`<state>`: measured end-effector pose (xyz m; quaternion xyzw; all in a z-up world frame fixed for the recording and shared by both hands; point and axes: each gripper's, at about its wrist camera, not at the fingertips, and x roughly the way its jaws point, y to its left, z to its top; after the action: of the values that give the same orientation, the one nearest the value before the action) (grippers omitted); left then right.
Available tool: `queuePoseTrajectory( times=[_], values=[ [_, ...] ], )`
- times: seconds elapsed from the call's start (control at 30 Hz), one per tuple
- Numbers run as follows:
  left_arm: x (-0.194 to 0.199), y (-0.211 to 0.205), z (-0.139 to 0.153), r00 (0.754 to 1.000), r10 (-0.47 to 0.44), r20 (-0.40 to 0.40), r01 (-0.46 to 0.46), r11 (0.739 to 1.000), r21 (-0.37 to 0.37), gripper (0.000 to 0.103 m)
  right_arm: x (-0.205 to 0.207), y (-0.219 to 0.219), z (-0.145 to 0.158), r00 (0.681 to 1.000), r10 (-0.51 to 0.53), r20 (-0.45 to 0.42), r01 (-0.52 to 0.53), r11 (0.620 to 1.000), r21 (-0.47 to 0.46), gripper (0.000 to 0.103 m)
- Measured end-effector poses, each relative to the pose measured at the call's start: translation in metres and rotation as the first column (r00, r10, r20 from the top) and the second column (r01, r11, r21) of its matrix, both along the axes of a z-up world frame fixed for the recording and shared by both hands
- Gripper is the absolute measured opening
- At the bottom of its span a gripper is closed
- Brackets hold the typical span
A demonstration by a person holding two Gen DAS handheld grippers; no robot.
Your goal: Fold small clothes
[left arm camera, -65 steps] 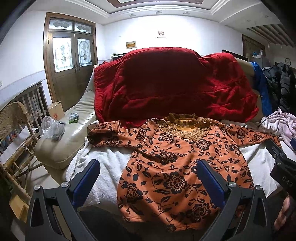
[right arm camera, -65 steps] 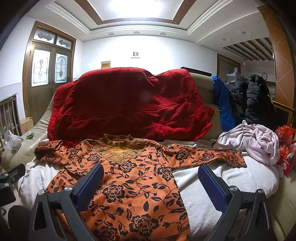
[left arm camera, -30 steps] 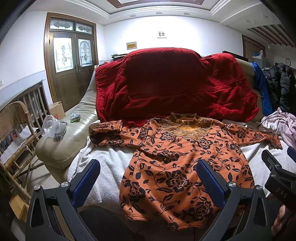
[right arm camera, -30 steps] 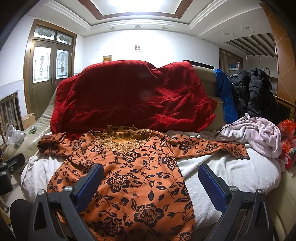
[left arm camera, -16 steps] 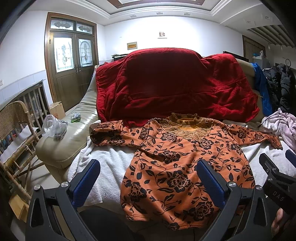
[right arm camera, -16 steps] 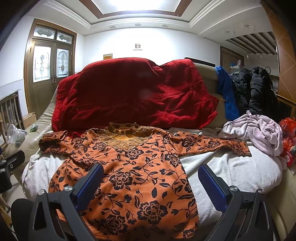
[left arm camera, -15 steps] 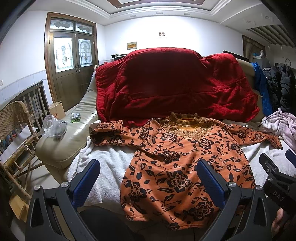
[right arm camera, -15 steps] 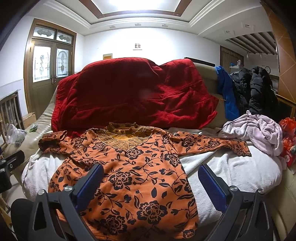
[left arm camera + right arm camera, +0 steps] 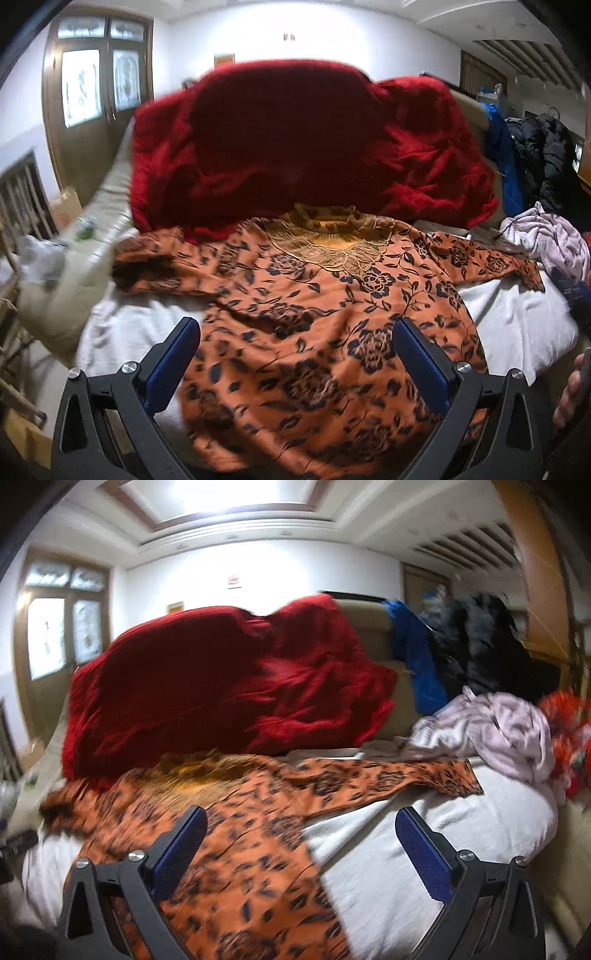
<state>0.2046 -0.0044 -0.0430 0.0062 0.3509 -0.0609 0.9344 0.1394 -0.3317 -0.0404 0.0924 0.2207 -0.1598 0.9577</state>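
Observation:
An orange top with black flowers (image 9: 317, 317) lies spread flat, face up, on a white cloth (image 9: 517, 325) over the sofa seat, sleeves out to both sides. It also shows in the right wrist view (image 9: 229, 834). My left gripper (image 9: 295, 354) is open and empty, hovering over the top's lower half. My right gripper (image 9: 301, 840) is open and empty, over the top's right side near its right sleeve (image 9: 406, 779). Both views are motion-blurred.
A red blanket (image 9: 295, 147) drapes the sofa back. A pale pink garment (image 9: 495, 731) lies at the right, with blue and black coats (image 9: 480, 653) behind it. A plastic bag (image 9: 40, 258) sits on the left armrest. Red bags (image 9: 569, 746) are at the far right.
Both grippers have moved forward and closer to the top. The right gripper has swung to the right, toward the right sleeve. Both stay open.

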Motion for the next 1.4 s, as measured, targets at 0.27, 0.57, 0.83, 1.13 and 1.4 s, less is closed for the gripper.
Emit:
queuePoseTrajectory(
  times=[0.27,0.57,0.83,1.13,1.4],
  values=[
    [0.088,-0.047,-0.026,1.0,0.026,-0.014,-0.024,0.994,0.105,0.103,0.051,-0.211,-0.048,0.996,-0.085,-0.005,0.078,0.893,0.444,0.103],
    [0.125,-0.072,-0.068,1.0,-0.017,0.025,0.012,0.981,0.192,0.103,0.095,-0.355,-0.143,0.962,-0.27,0.028,0.11,0.481,0.87,0.09],
    [0.143,-0.061,-0.09,1.0,0.002,-0.003,-0.002,0.973,0.229,0.103,0.102,-0.355,-0.178,0.949,-0.312,-0.043,0.157,0.353,0.922,0.076],
    [0.143,-0.052,-0.093,1.0,0.019,-0.009,-0.017,0.974,0.227,0.103,0.132,-0.368,-0.203,0.908,-0.414,-0.066,0.219,0.335,0.916,0.037],
    [0.15,-0.016,-0.09,0.993,0.115,-0.019,-0.11,0.977,0.183,0.103,0.142,-0.356,-0.147,0.894,-0.443,0.063,0.193,0.509,0.839,0.021]
  ],
)
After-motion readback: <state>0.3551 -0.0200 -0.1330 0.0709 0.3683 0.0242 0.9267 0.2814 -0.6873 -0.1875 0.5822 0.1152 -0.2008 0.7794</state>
